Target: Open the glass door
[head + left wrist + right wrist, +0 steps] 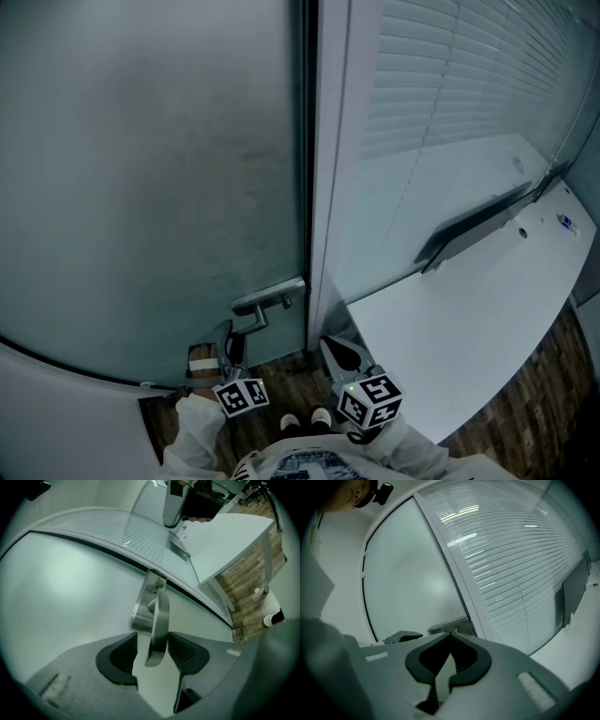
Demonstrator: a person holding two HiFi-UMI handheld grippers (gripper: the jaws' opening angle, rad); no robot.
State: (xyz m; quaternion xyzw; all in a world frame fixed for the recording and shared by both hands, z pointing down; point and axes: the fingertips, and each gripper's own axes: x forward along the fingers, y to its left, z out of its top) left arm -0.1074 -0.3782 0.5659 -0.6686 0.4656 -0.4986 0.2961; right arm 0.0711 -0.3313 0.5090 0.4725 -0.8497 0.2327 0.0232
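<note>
The frosted glass door fills the left of the head view, with its metal lever handle low on the right edge. My left gripper reaches up under that lever. In the left gripper view the lever handle runs between the jaws of my left gripper, which stand wide; the pads do not press on it. My right gripper hangs to the right by the door frame, its fingertips together on nothing. In the right gripper view my right gripper points at the handle plate.
A white door frame separates the door from a glazed wall with blinds. A white desk juts out on the right, with a dark flat object at its back edge. Wood floor and the person's shoes lie below.
</note>
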